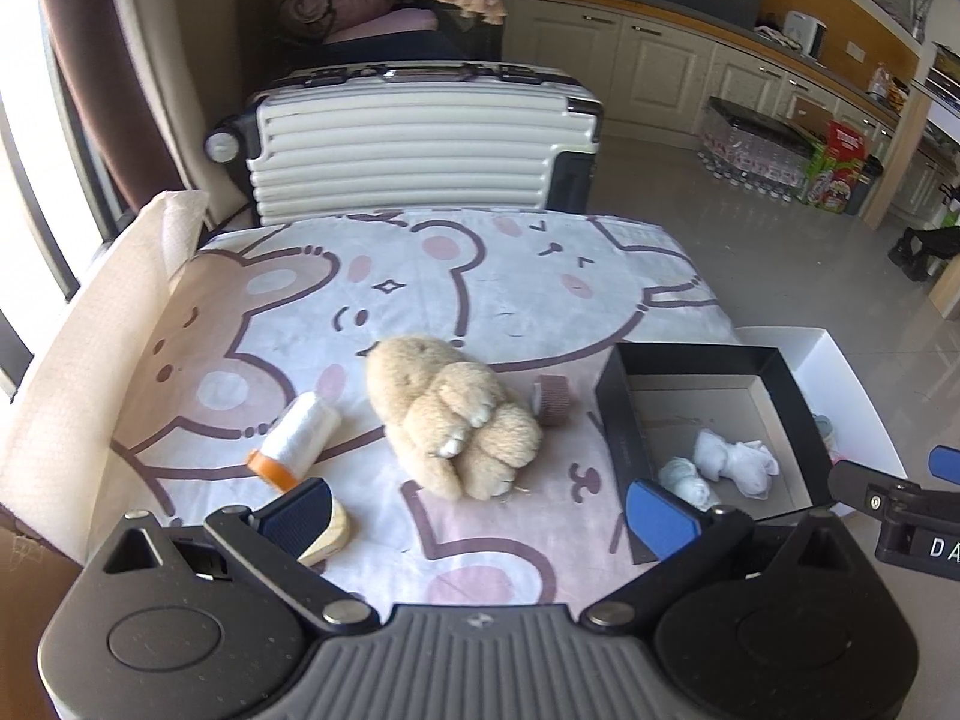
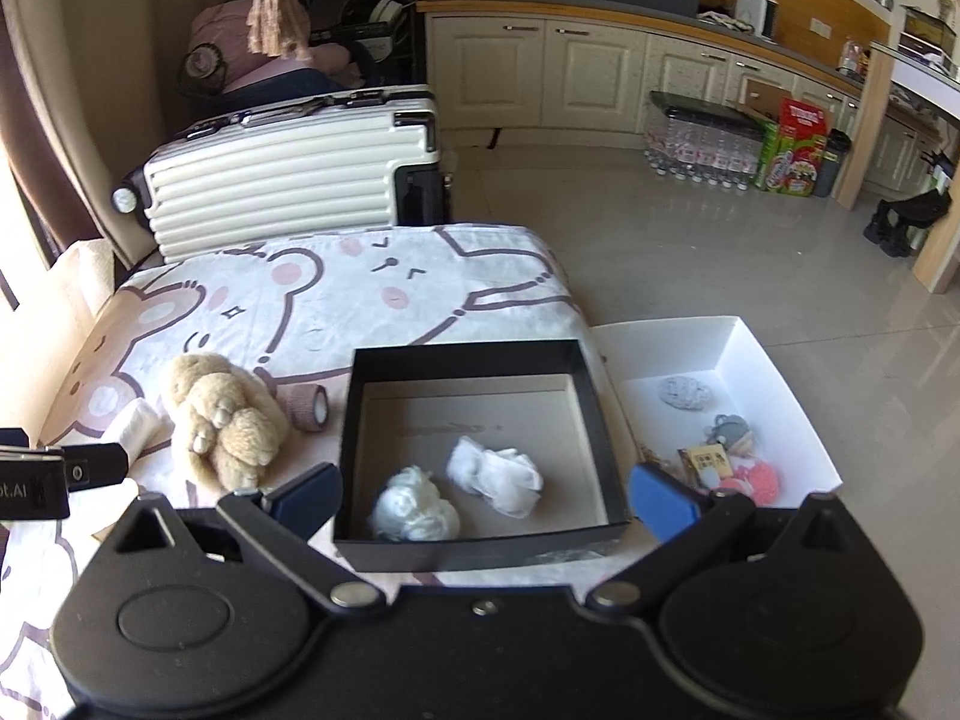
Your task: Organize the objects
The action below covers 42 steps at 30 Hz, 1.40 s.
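Lay on the cartoon-bear sheet (image 1: 456, 300): thread spool (image 1: 297, 441), plush bear (image 1: 456, 414) ahead of the left gripper (image 1: 480, 516), tape roll (image 1: 553, 399). Sat ahead of the right gripper (image 2: 485, 495): black box (image 2: 480, 354), holding two white socks (image 2: 495, 477). Gaped apart, both grippers, empty.

The left gripper (image 1: 480, 519) has a black body with a ribbed grey centre plate, two round silver pivot screws and blue pads (image 1: 660, 519) on its fingertips. The right gripper (image 2: 483, 501) looks alike — black linkage arms, silver screws, blue pads (image 2: 660, 504) — with white lettering on its side.
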Each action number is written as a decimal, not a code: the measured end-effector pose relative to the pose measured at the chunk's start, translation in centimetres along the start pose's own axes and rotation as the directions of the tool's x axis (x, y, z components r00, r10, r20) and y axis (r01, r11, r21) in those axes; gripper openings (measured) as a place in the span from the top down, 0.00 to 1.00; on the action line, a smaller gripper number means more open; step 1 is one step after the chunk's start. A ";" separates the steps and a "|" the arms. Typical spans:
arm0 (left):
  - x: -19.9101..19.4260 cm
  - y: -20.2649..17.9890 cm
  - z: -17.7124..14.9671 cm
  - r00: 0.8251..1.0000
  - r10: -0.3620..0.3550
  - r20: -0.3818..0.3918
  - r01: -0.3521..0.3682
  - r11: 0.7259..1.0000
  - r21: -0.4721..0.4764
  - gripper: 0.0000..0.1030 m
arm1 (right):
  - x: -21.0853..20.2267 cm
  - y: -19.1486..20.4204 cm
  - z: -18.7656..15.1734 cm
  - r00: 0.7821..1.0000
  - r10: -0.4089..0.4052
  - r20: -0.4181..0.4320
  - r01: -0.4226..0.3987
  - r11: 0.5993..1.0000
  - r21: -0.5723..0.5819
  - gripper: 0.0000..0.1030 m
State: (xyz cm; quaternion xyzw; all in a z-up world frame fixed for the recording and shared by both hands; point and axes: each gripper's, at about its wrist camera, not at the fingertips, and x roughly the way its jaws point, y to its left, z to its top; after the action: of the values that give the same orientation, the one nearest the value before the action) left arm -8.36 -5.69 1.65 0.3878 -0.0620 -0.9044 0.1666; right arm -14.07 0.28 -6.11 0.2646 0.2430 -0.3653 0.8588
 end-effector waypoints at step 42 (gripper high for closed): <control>-3.1 8.5 -1.2 0.989 0.145 0.025 -0.142 0.984 -0.112 0.00 | 0.7 9.1 1.4 0.999 0.020 0.043 -0.020 1.000 0.011 0.00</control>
State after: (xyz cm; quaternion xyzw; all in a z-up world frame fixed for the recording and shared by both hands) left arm -3.36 -12.54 4.93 0.3575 -0.0427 -0.8984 0.2514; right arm -6.41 4.45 -2.99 0.2641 0.2195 -0.3637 0.8659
